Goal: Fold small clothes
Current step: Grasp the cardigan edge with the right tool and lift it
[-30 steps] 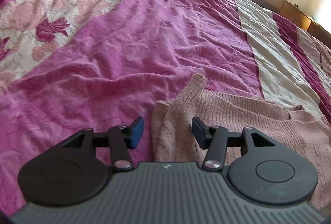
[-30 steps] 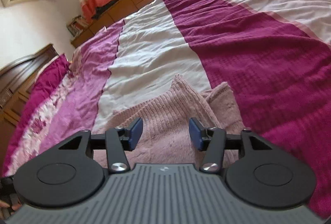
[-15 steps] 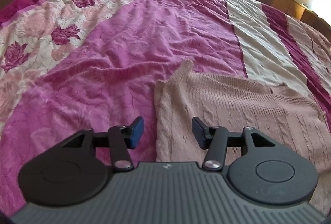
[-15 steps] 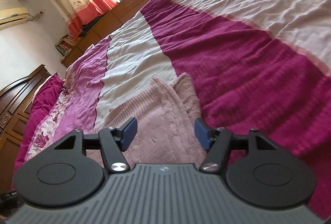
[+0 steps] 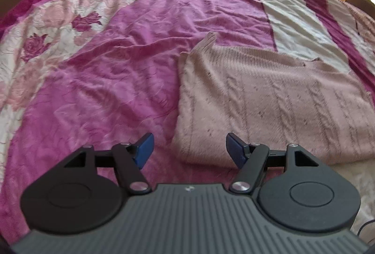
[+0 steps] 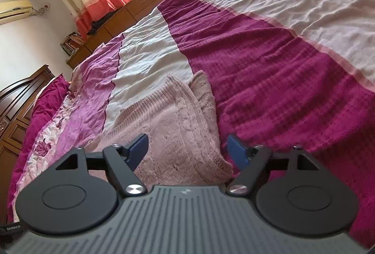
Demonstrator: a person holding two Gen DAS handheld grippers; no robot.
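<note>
A pale pink knitted sweater (image 5: 269, 99) lies flat on the bed, partly folded, with a cuff sticking out at its far left corner. My left gripper (image 5: 187, 148) is open and empty just above the sweater's near left corner. In the right wrist view the same sweater (image 6: 178, 118) shows its right side with layered edges. My right gripper (image 6: 188, 149) is open and empty over the sweater's near right corner. Neither gripper holds the cloth.
The bed is covered by a magenta, cream and rose-print quilt (image 5: 105, 47). Dark wooden furniture (image 6: 14, 108) stands at the left, low wooden cabinets (image 6: 145, 1) and a curtained window at the back. A cable (image 5: 365, 228) shows at the lower right.
Both grippers have pulled back toward the near edge of the sweater and opened wider. More of the sweater shows in the left view; it lies flatter.
</note>
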